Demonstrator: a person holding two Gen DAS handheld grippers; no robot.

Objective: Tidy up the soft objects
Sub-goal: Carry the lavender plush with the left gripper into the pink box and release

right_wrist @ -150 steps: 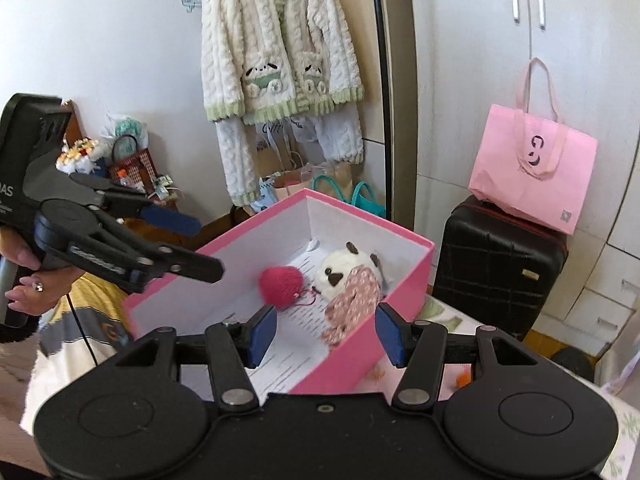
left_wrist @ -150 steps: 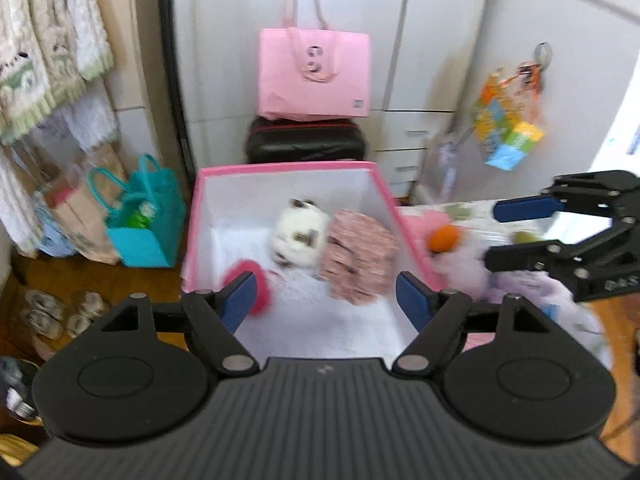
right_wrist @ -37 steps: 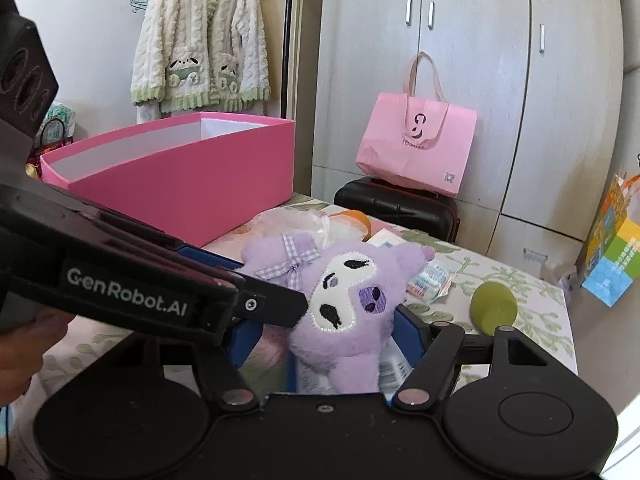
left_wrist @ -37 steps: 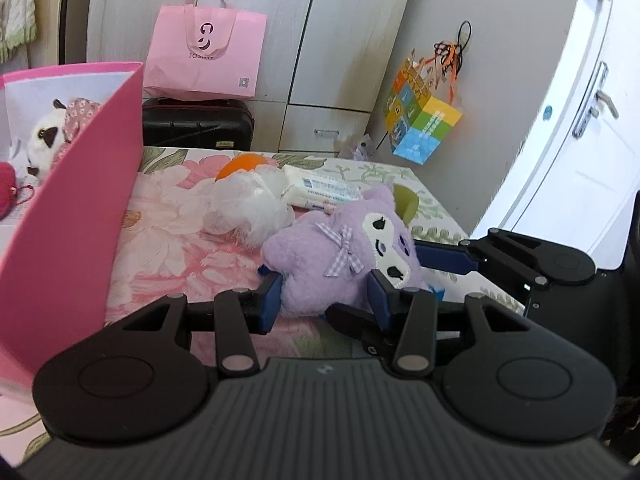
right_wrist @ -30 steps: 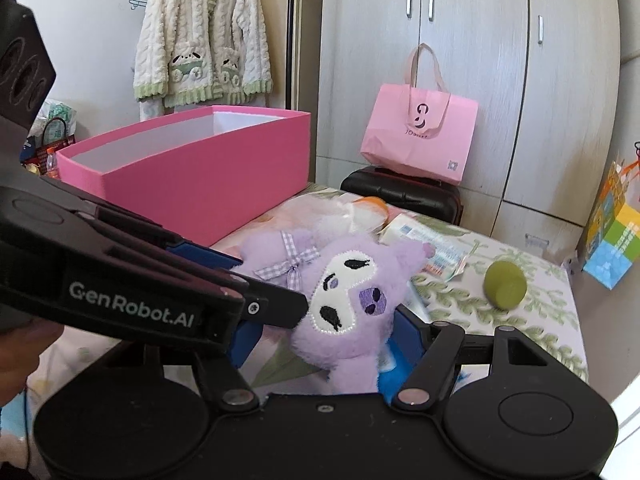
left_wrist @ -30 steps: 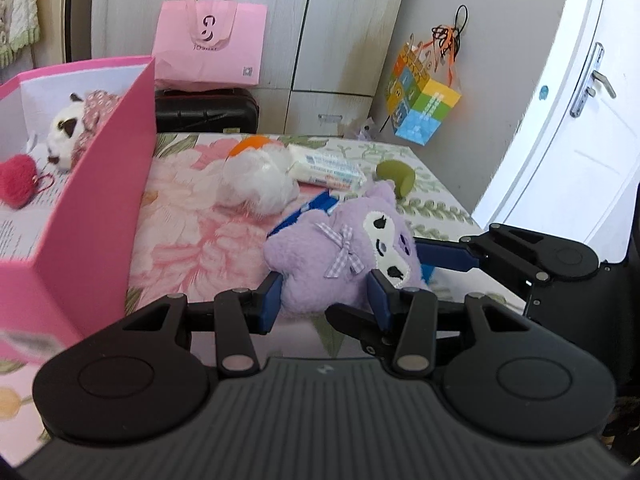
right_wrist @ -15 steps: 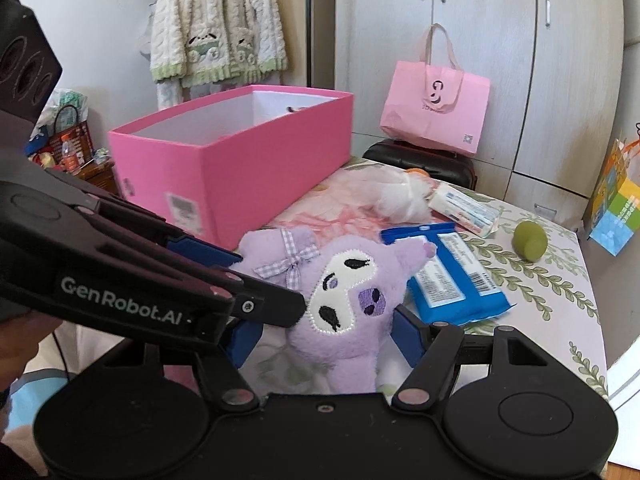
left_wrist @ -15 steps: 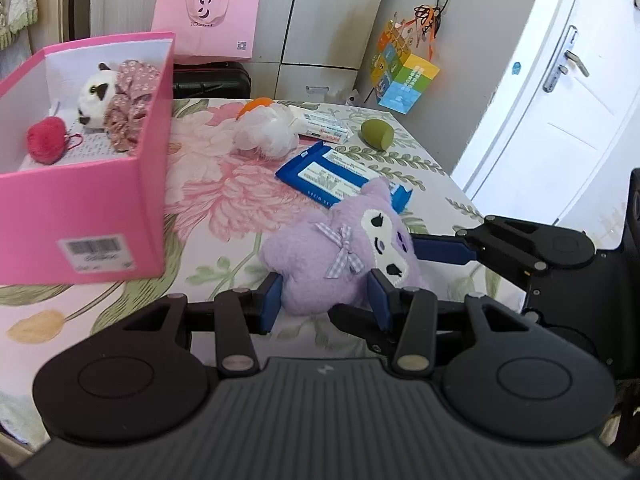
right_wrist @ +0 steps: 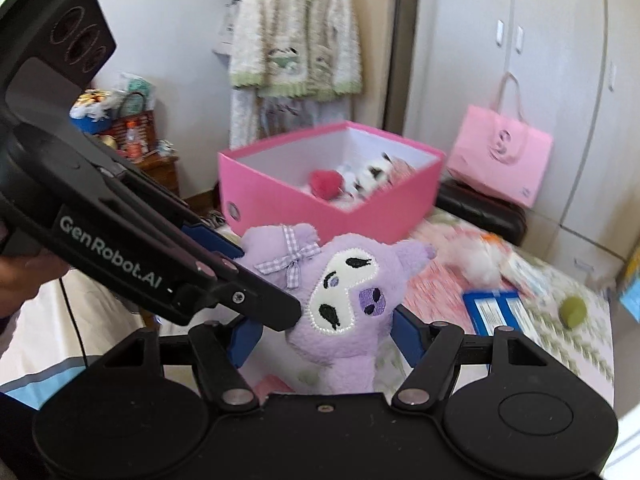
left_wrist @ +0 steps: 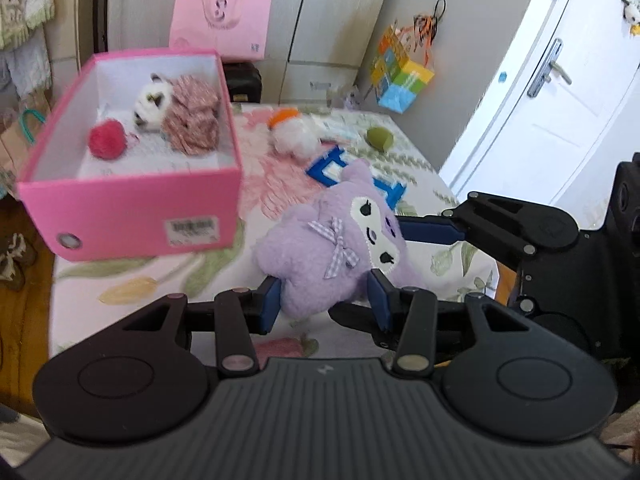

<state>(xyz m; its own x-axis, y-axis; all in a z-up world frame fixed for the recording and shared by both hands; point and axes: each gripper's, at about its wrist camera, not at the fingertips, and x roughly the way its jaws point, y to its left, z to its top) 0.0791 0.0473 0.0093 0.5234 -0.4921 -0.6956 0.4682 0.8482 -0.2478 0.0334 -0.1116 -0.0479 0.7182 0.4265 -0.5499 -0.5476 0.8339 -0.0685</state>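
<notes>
A purple plush toy (left_wrist: 336, 252) with a checked bow is held in the air by both grippers. My left gripper (left_wrist: 325, 300) is shut on its lower body. My right gripper (right_wrist: 326, 338) is shut on it from the other side, also seen in the right wrist view (right_wrist: 344, 304). The pink box (left_wrist: 132, 216) stands on the table at the left, below and ahead of the toy. It holds a red pompom (left_wrist: 105, 143), a panda plush (left_wrist: 150, 104) and a pink patterned soft piece (left_wrist: 192, 124). The box also shows in the right wrist view (right_wrist: 320, 208).
On the floral tablecloth (left_wrist: 168, 272) lie a white and orange fluffy toy (left_wrist: 294, 134), a blue packet (left_wrist: 332, 162) and a green ball (left_wrist: 379, 139). A pink bag (left_wrist: 220, 20) sits on a black suitcase behind. A white door (left_wrist: 560, 92) is at the right.
Both grippers have lifted the purple plush higher above the table and tilted downward. The inside of the pink box has come into view.
</notes>
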